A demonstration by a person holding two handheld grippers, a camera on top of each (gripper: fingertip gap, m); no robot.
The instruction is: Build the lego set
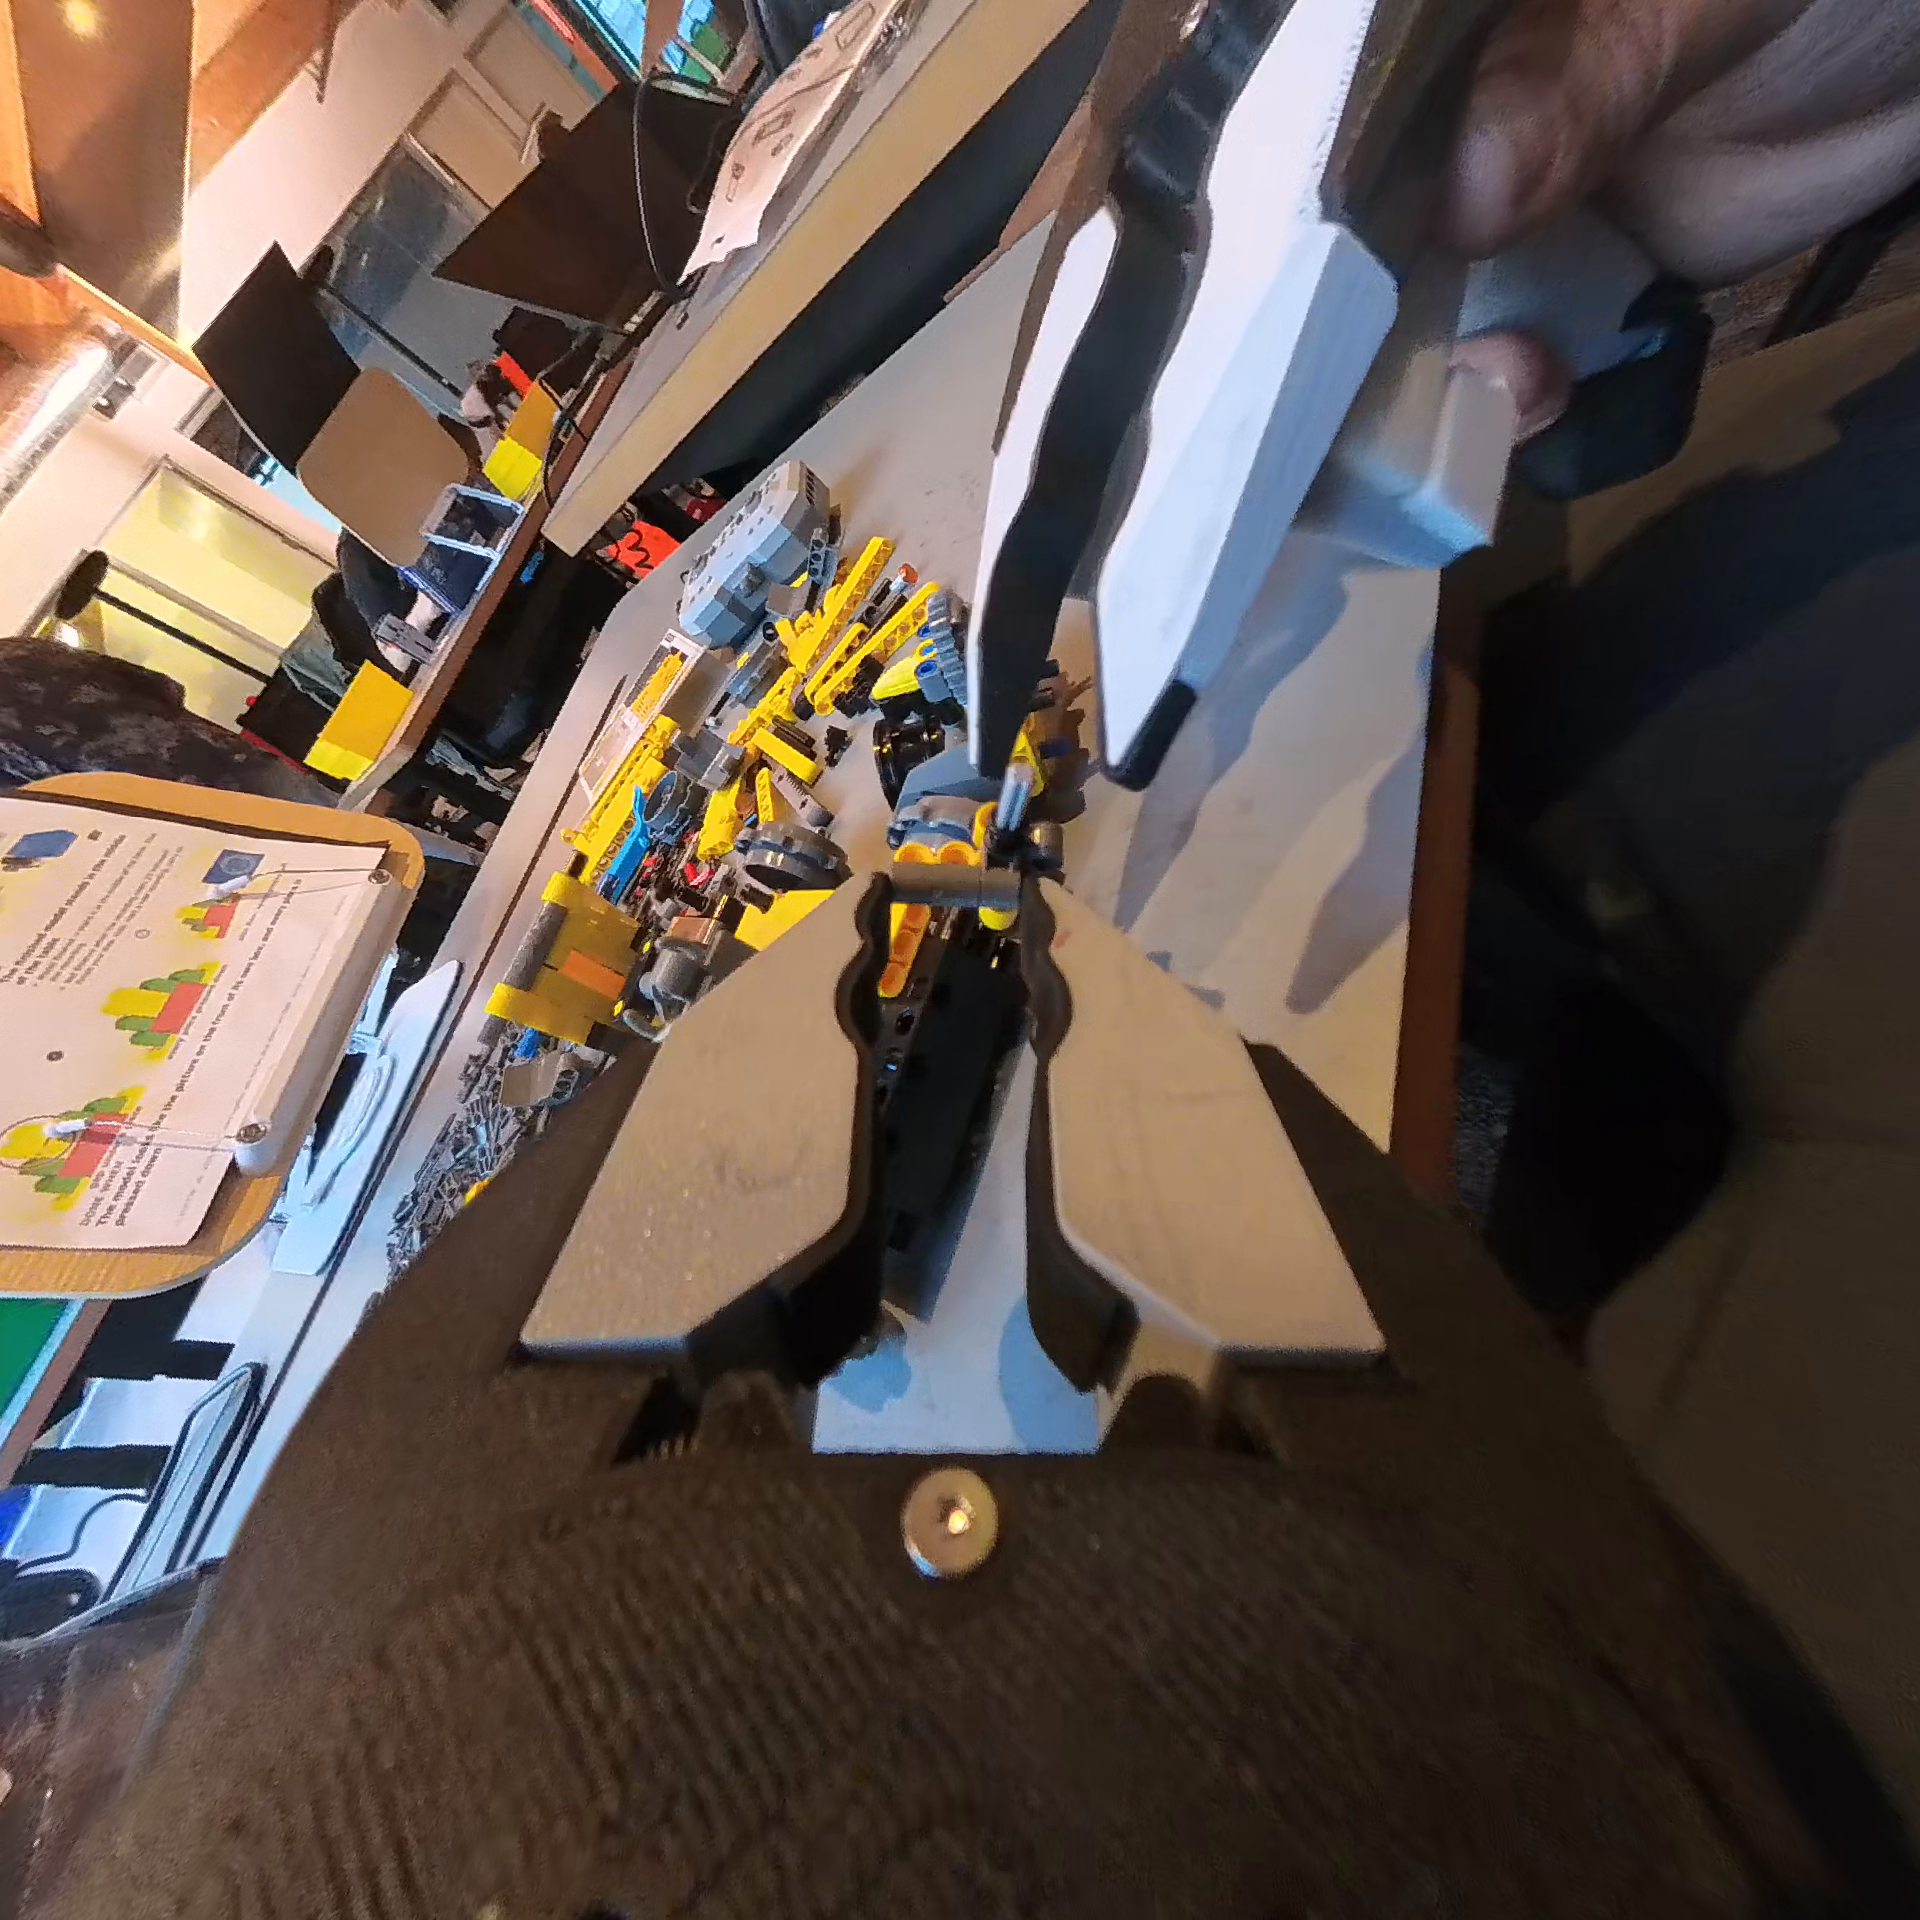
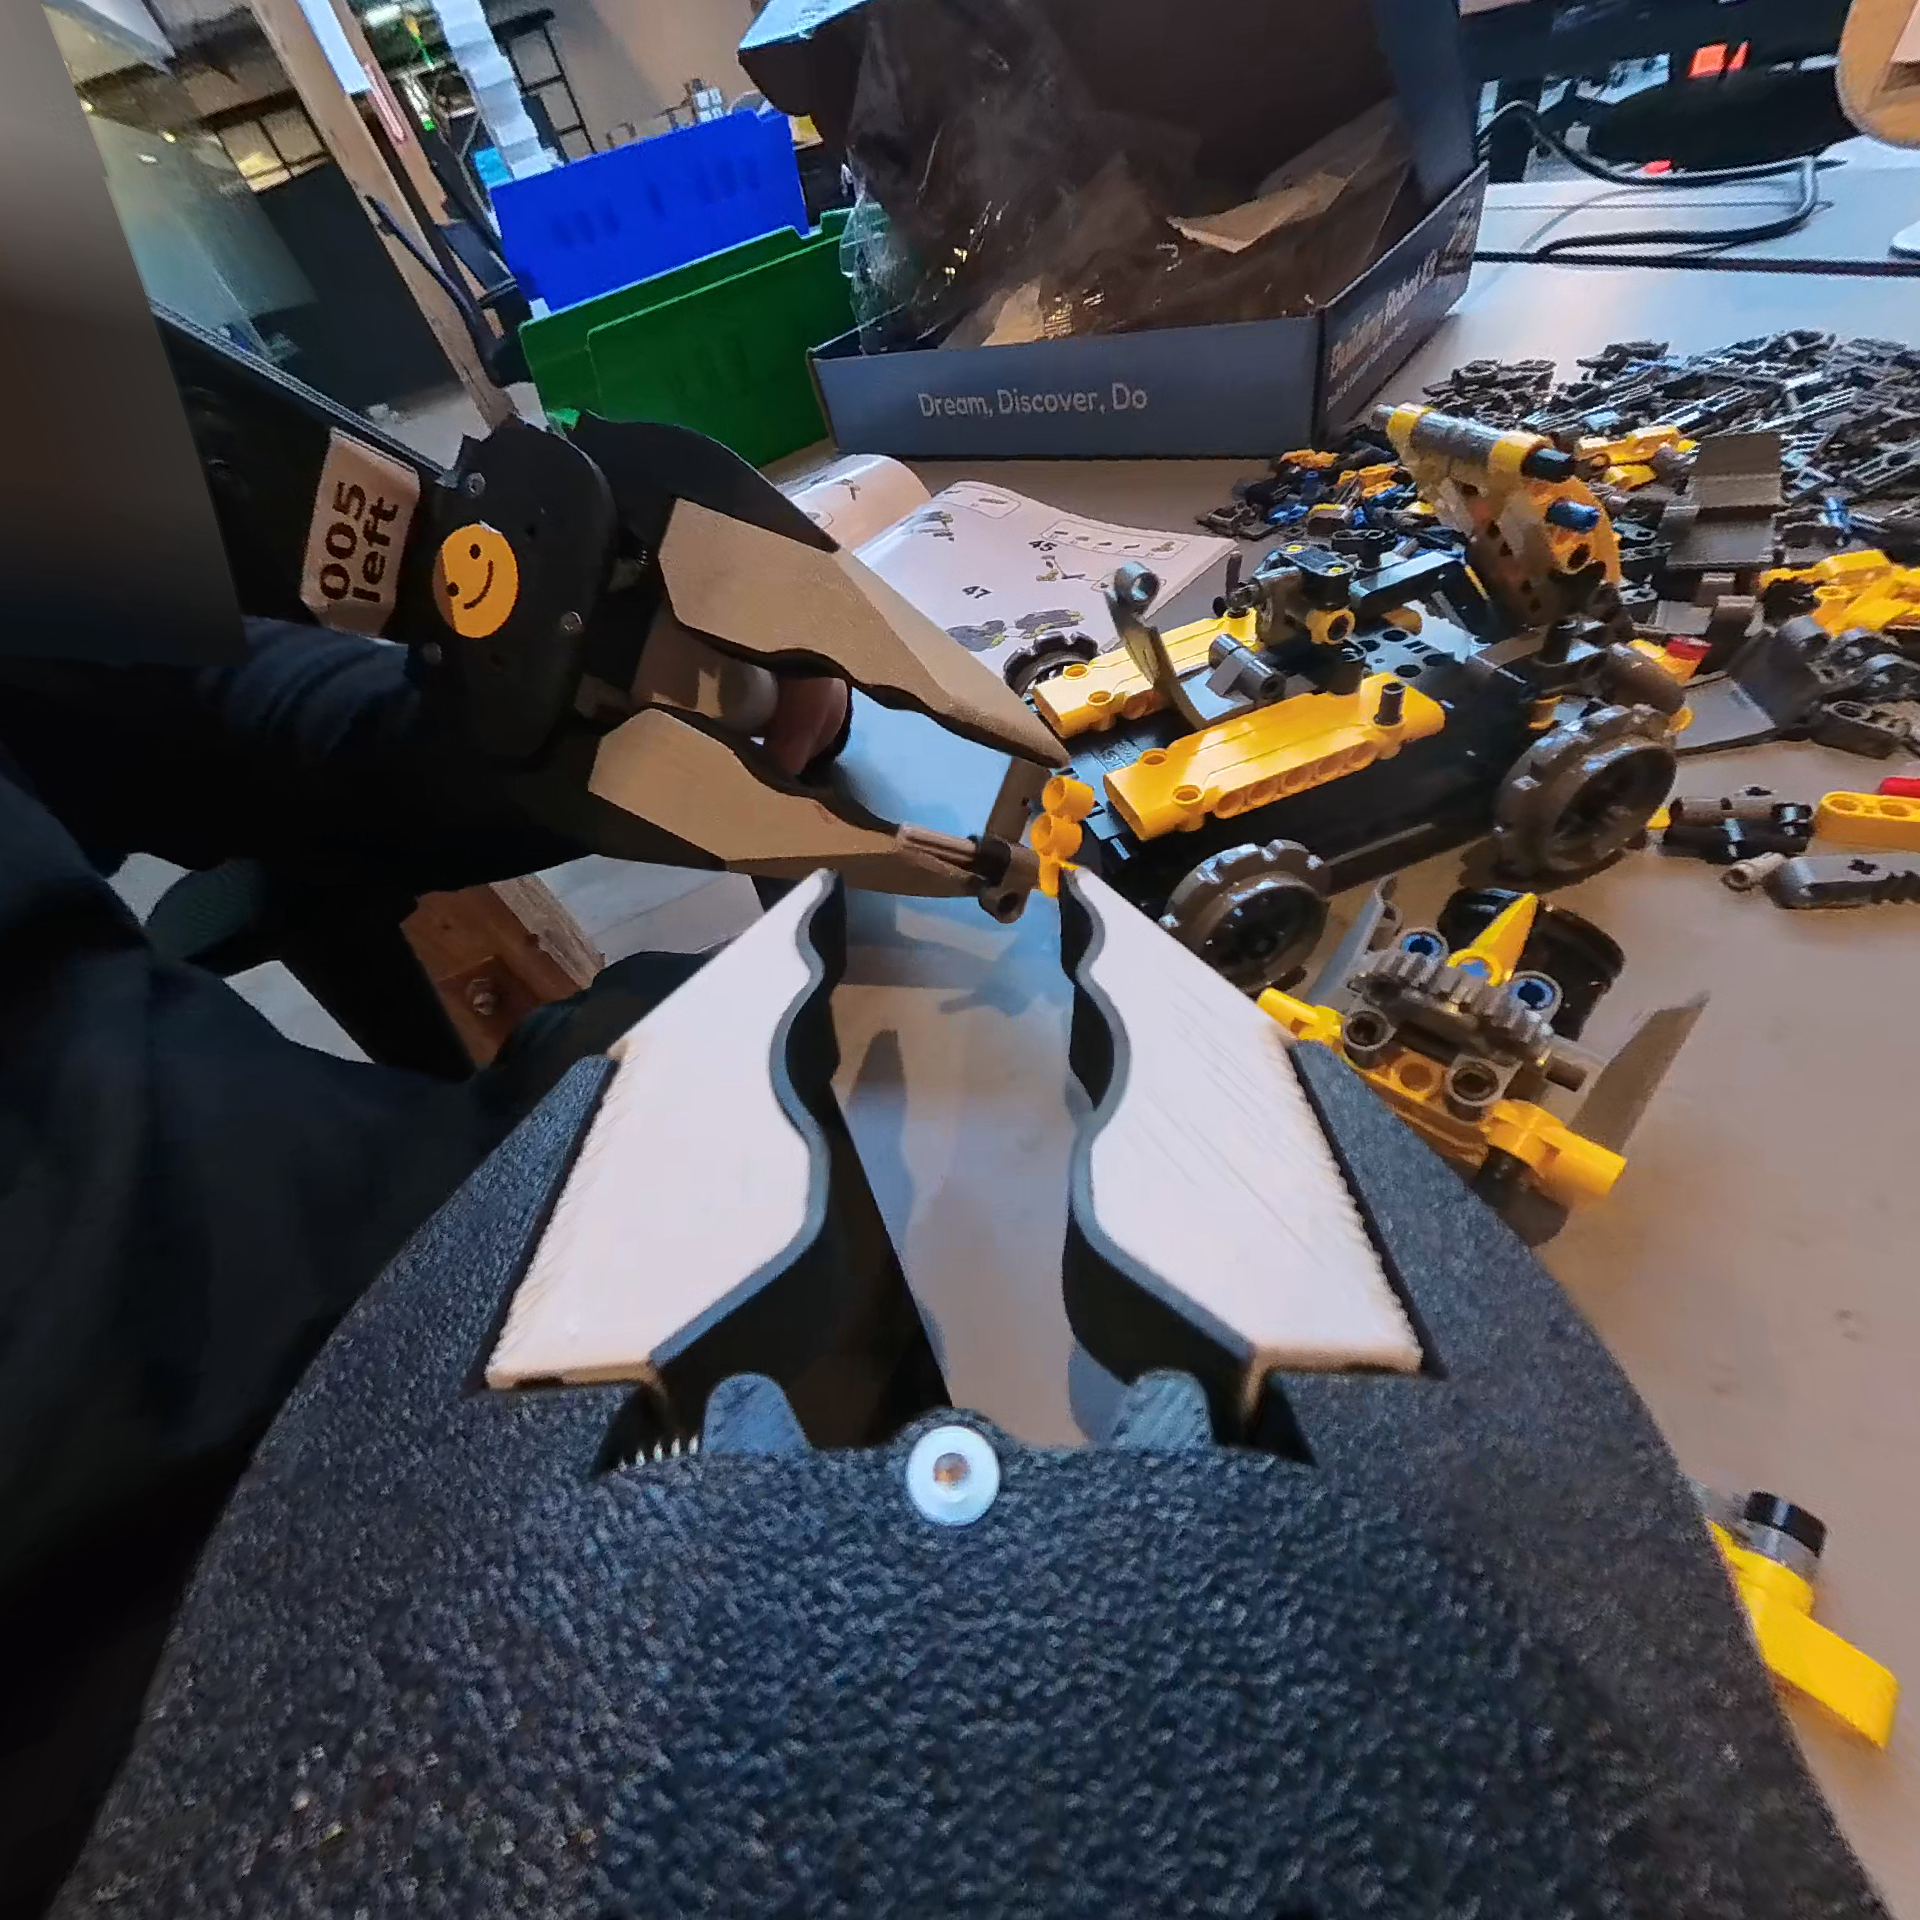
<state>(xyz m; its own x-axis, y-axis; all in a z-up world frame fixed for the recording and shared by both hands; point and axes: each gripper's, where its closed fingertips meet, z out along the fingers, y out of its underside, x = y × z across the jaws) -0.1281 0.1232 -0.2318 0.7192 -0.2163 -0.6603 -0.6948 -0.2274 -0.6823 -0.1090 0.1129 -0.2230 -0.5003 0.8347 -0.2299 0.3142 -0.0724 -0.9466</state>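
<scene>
A yellow and black toy brick vehicle [image 2: 1278, 769] with dark wheels stands on the pale table [image 2: 1714, 1299]. My left gripper [image 1: 958, 896] is shut on the near end of its black chassis [image 1: 945, 1060], with a grey cylinder piece [image 1: 951, 883] across its tips. In the right wrist view the left gripper [image 2: 1013, 805] reaches in from the left. A small orange-yellow connector [image 2: 1060, 826] sticks out at that end. My right gripper [image 2: 954, 883] is open and empty, its tips just short of the connector. It comes down from above in the left wrist view [image 1: 1068, 771].
A yellow and grey gear subassembly [image 2: 1455, 1049] lies right of my right gripper. An open instruction booklet [image 2: 1018, 551], a dark cardboard box [image 2: 1091, 400] and a heap of dark small parts [image 2: 1714, 384] lie behind. Loose yellow parts [image 1: 727, 748] cover the table. The table edge is at the left. My left and right fingertips are right by each other.
</scene>
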